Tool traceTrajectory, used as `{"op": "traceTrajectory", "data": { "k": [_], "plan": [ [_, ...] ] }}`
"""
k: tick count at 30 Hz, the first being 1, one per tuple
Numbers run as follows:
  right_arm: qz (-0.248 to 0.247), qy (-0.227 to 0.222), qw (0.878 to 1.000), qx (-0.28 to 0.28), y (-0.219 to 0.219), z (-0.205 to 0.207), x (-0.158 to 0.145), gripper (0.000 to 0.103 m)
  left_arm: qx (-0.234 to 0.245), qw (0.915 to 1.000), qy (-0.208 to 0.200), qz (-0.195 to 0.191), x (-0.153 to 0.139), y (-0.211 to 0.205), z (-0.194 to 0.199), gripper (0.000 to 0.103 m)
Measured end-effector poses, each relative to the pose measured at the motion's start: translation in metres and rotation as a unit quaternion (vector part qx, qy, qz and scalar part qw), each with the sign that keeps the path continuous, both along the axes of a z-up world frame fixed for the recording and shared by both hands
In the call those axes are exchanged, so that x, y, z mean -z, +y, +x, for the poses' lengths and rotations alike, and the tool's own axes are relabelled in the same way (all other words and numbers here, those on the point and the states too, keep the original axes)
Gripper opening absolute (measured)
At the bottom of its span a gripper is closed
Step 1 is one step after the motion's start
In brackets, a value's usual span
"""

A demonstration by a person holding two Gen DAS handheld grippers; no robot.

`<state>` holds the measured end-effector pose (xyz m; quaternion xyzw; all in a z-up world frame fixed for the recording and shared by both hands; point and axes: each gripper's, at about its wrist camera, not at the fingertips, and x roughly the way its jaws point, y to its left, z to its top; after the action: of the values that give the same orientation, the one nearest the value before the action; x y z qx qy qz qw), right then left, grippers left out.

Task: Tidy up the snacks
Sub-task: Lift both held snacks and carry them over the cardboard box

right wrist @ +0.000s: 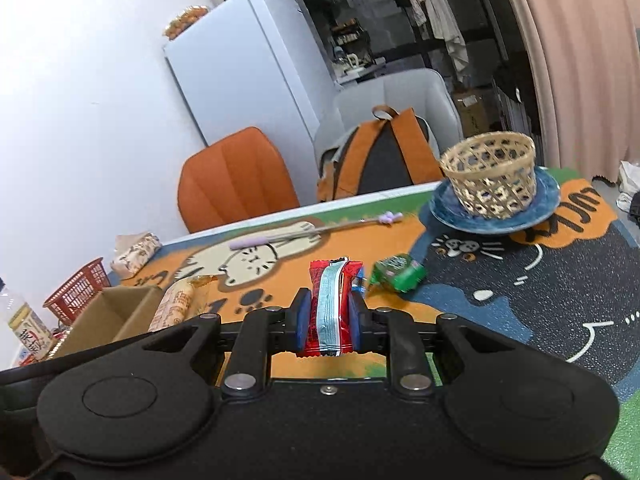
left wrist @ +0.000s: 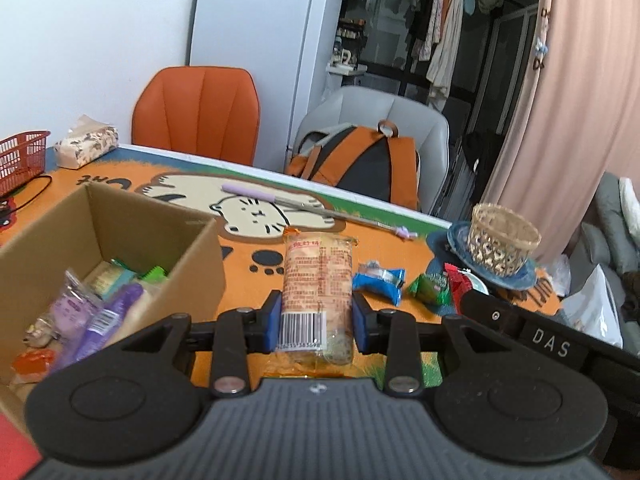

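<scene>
My left gripper (left wrist: 317, 320) is shut on a long clear pack of crackers (left wrist: 318, 292) with an orange label, held above the mat just right of the cardboard box (left wrist: 192, 256). The box holds several snacks, among them purple packets (left wrist: 96, 316). My right gripper (right wrist: 328, 316) is shut on a red snack packet (right wrist: 330, 308) with a silver seam, over the orange mat. A blue packet (left wrist: 380, 282) and a green packet (left wrist: 430, 288) lie on the mat; the green packet also shows in the right wrist view (right wrist: 396, 274). The cracker pack (right wrist: 176, 306) and the box (right wrist: 108, 314) appear there at the left.
A woven basket (right wrist: 490, 174) stands on a blue plate (right wrist: 540, 210) at the far right. A red plastic basket (left wrist: 20, 156), a tissue pack (left wrist: 86, 146) and a long purple-handled stick (left wrist: 312, 210) lie on the table. Two chairs and a backpack (left wrist: 360, 164) stand behind it.
</scene>
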<state>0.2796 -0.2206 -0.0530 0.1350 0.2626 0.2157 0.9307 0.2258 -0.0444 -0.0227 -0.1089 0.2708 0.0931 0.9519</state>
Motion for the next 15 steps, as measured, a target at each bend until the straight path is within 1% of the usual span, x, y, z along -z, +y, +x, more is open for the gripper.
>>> {"op": "traceTrajectory", "data": {
  "k": [8, 15],
  "plan": [
    [0.001, -0.026, 0.999, -0.020, 0.022, -0.015, -0.021, 0.021, -0.019, 0.9994, -0.027, -0.013, -0.018, 0.025, -0.021, 0.034],
    [-0.004, -0.036, 0.999, -0.036, 0.045, -0.024, -0.031, 0.021, -0.039, 0.9979, -0.042, -0.030, -0.026, 0.052, -0.036, 0.034]
  ]
}}
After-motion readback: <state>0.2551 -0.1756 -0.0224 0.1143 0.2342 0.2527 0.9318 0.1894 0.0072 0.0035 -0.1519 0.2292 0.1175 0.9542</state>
